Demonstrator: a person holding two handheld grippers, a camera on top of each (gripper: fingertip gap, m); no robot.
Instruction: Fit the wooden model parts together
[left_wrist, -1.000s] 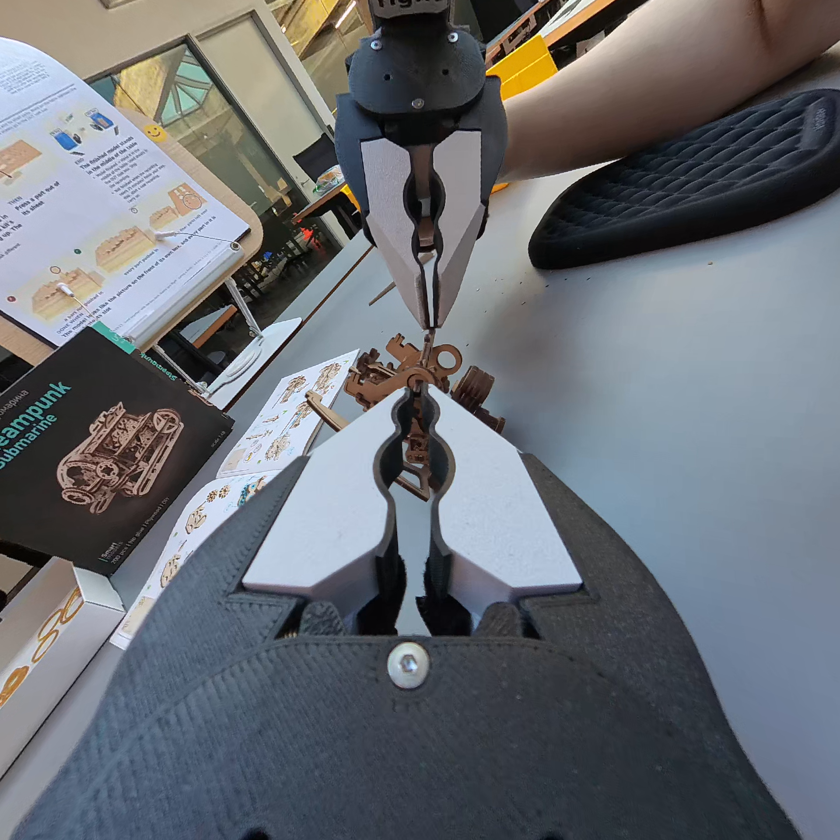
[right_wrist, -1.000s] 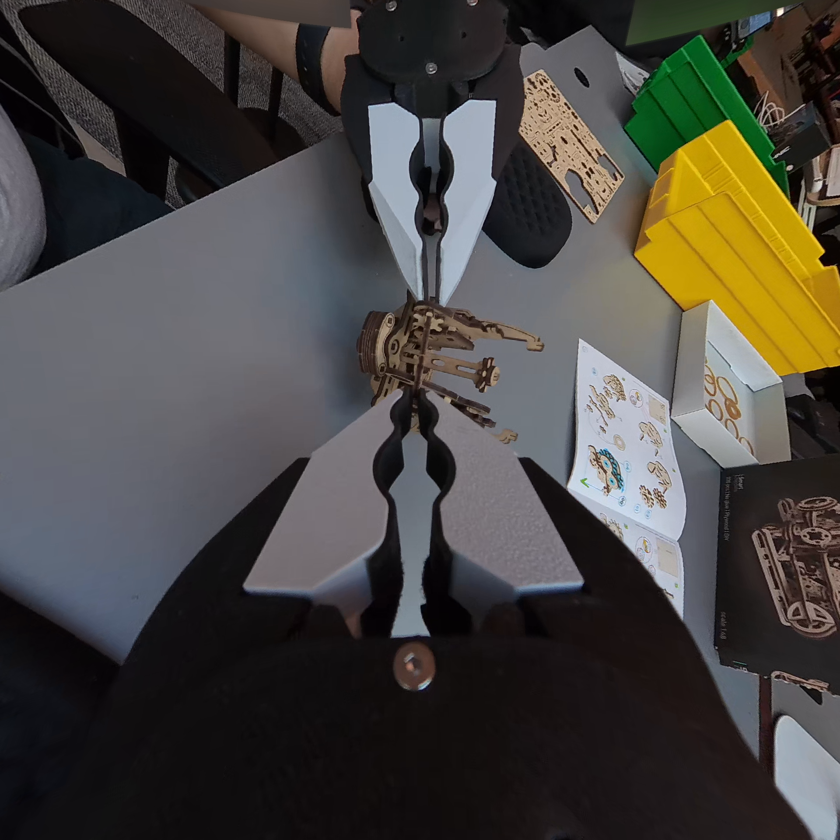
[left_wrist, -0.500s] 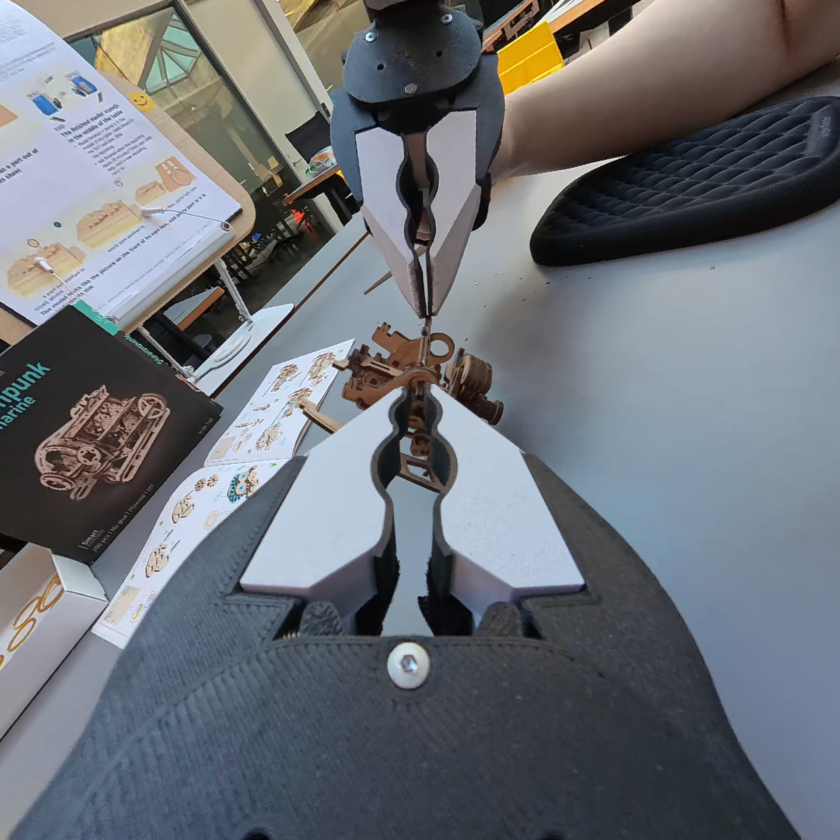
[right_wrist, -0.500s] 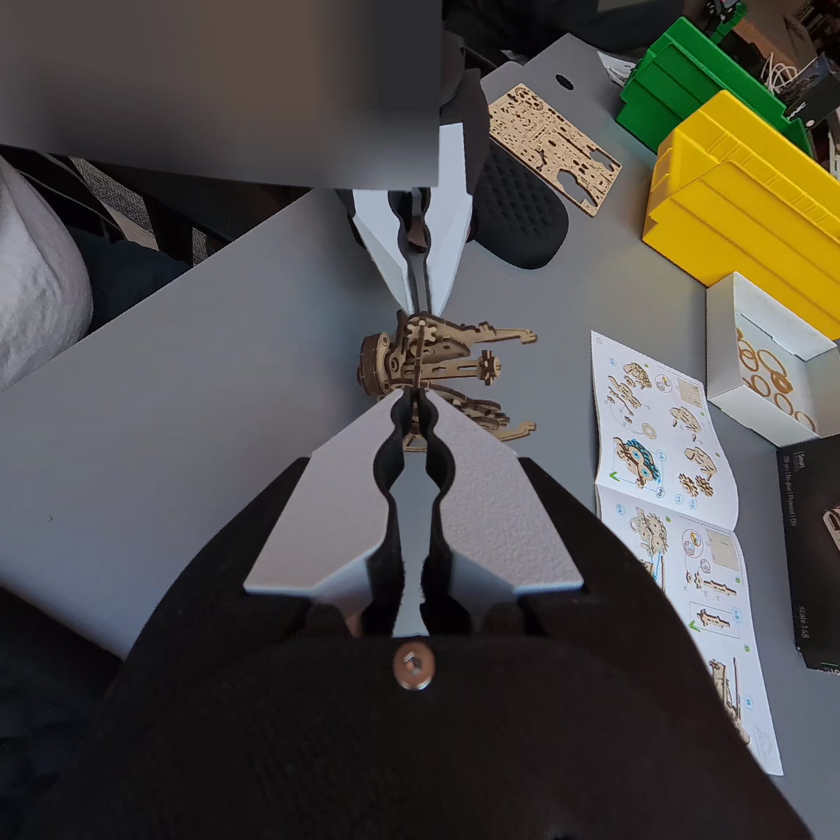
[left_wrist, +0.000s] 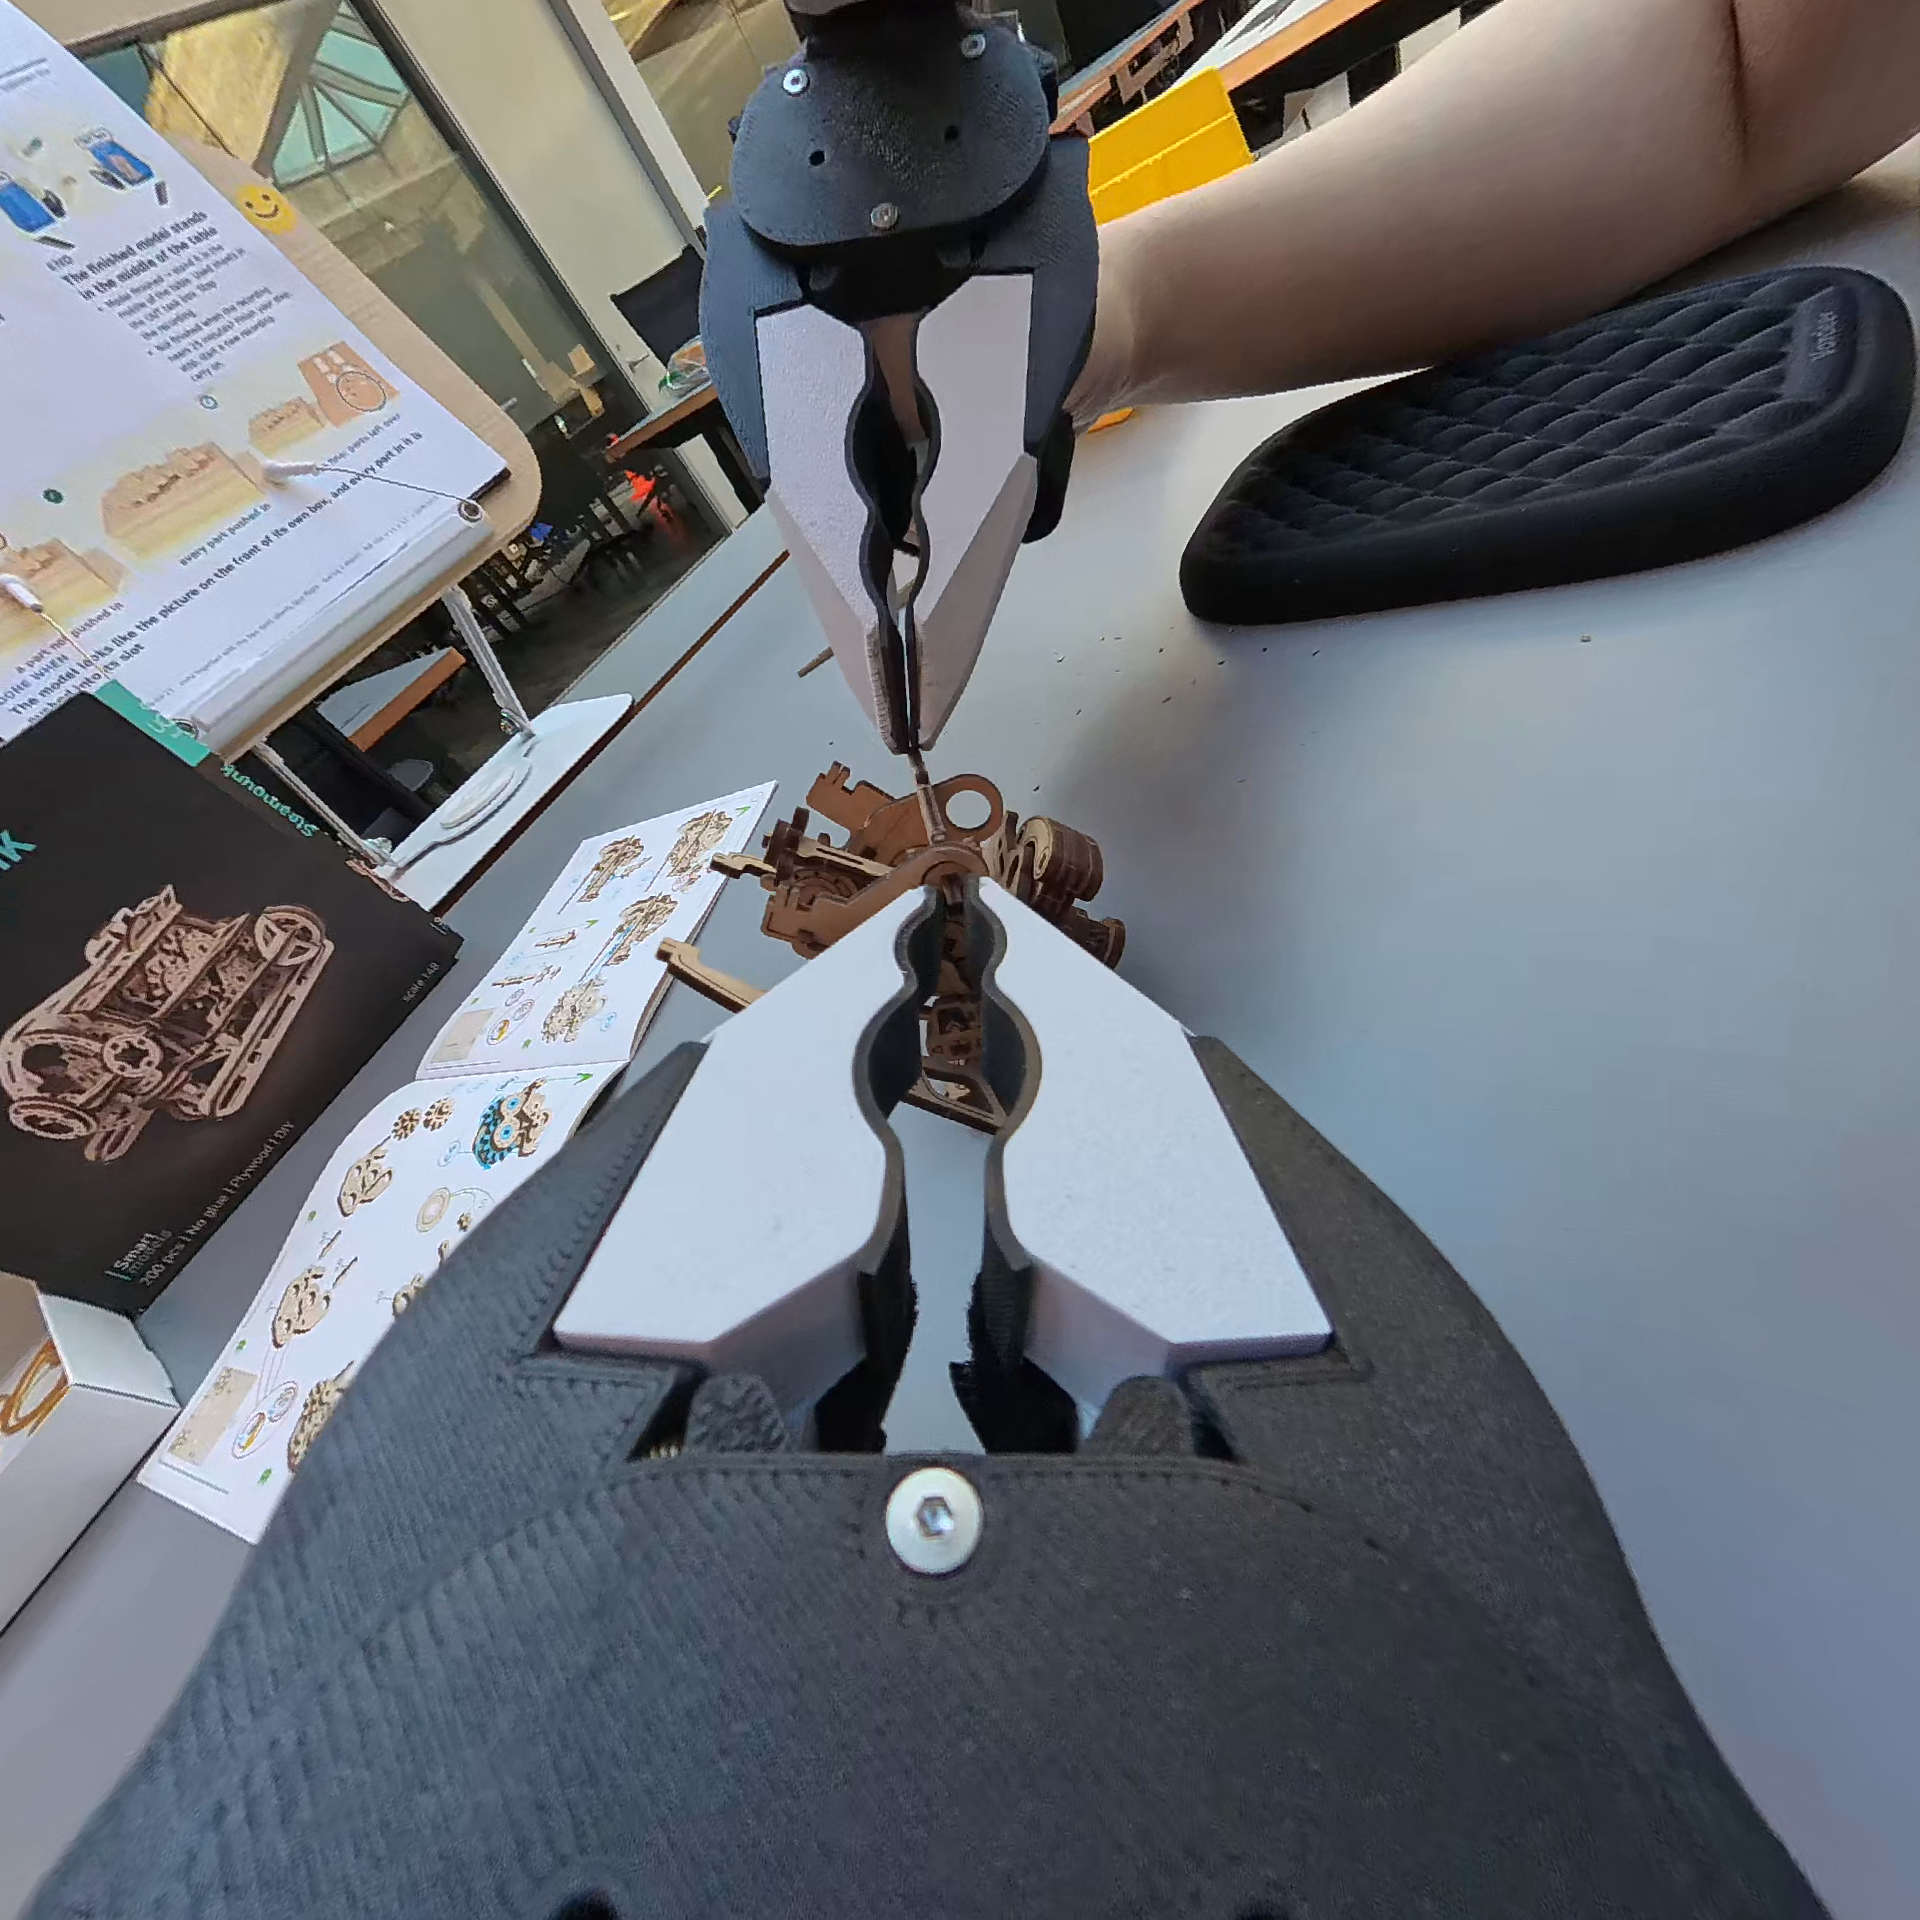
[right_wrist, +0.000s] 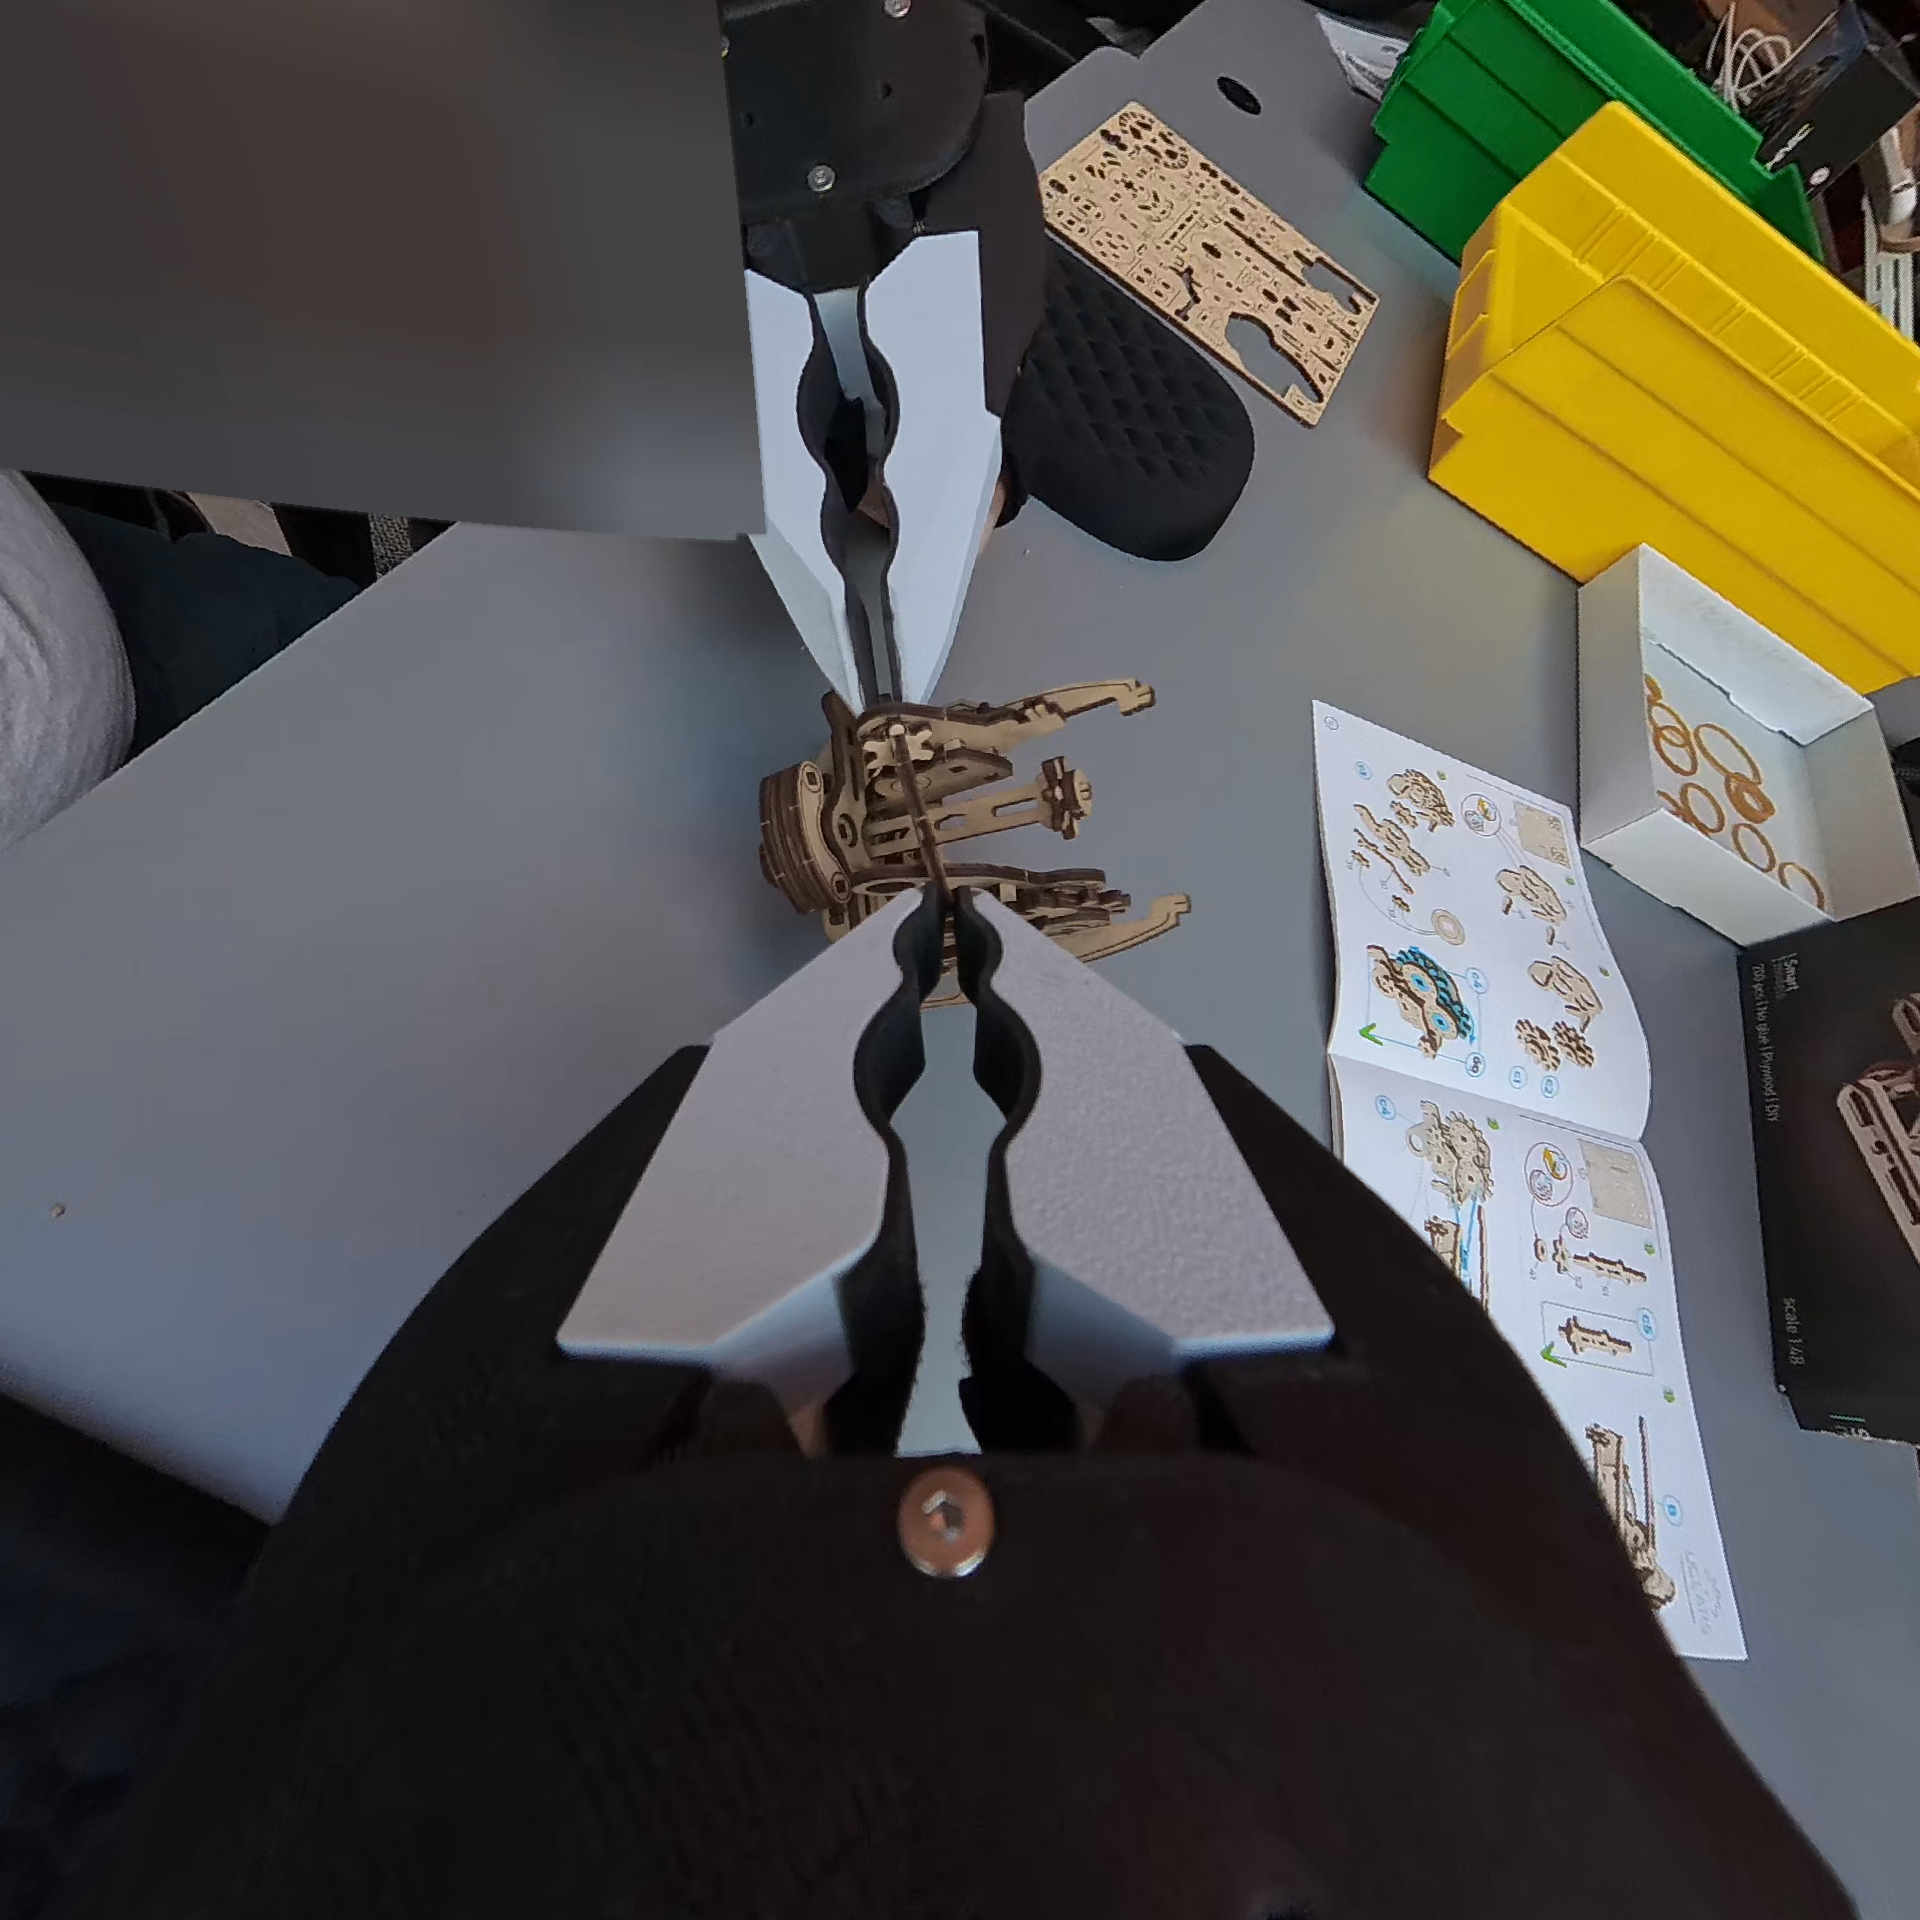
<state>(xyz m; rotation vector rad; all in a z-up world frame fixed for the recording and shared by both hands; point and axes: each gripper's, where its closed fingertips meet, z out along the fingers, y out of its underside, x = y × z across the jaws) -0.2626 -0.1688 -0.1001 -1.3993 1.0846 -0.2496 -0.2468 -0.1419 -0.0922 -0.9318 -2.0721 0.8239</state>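
Observation:
A part-built wooden model sits just above the grey table, held between both grippers. It also shows in the left wrist view. My left gripper is shut on the model's near side; it comes in from the top in the right wrist view. My right gripper is shut on a thin wooden part that reaches into the model. In the left wrist view the right gripper points down, with the thin part below its tips beside a ring-shaped piece.
An open instruction booklet, a black kit box, a white box of rings, yellow bins, green bins and a punched wooden sheet lie to the side. A black wrist pad and a forearm lie behind.
Both grippers stay shut and have shifted a little together with the model. The model looks slightly turned in the right wrist view.

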